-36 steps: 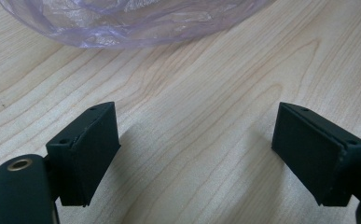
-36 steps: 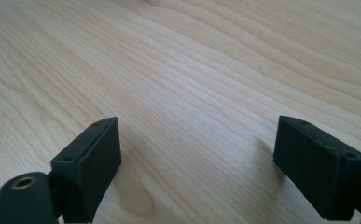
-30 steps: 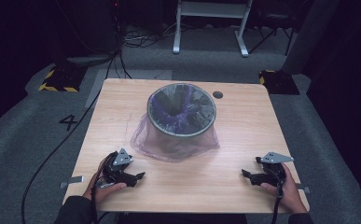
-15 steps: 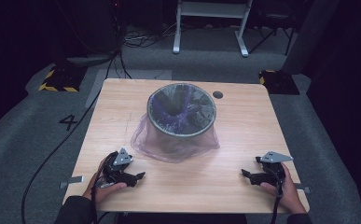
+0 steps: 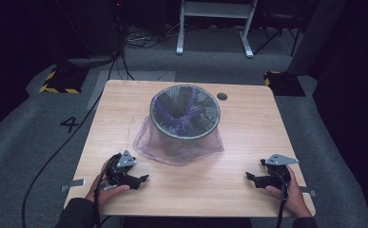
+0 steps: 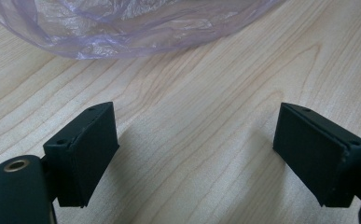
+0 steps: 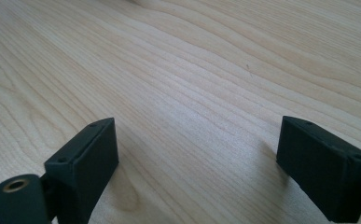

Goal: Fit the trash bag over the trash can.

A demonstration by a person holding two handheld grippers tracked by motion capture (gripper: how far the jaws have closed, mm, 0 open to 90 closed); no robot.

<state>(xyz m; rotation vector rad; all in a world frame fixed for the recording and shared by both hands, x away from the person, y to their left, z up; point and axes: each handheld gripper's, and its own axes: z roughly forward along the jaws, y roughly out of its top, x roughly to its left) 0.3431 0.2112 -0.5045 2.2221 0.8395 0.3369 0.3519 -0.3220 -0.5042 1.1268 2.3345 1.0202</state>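
Purple bag (image 5: 172, 153) skirt around bin (image 5: 185, 116) lies just ahead of left claw (image 5: 141, 179), nearer than right claw (image 5: 249, 176); both gape empty on surface (image 5: 248, 128).

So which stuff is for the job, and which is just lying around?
For the job:
- bin
- purple bag draped over it
- left tool, open
- right tool, open

Just lying around:
- striped blocks on the floor
- white frame behind
- floor cables

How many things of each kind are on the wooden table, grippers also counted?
Waste bin: 1
Purple plastic bag, draped over the bin: 1
Grippers, jaws open: 2, the left gripper and the right gripper
Total: 4
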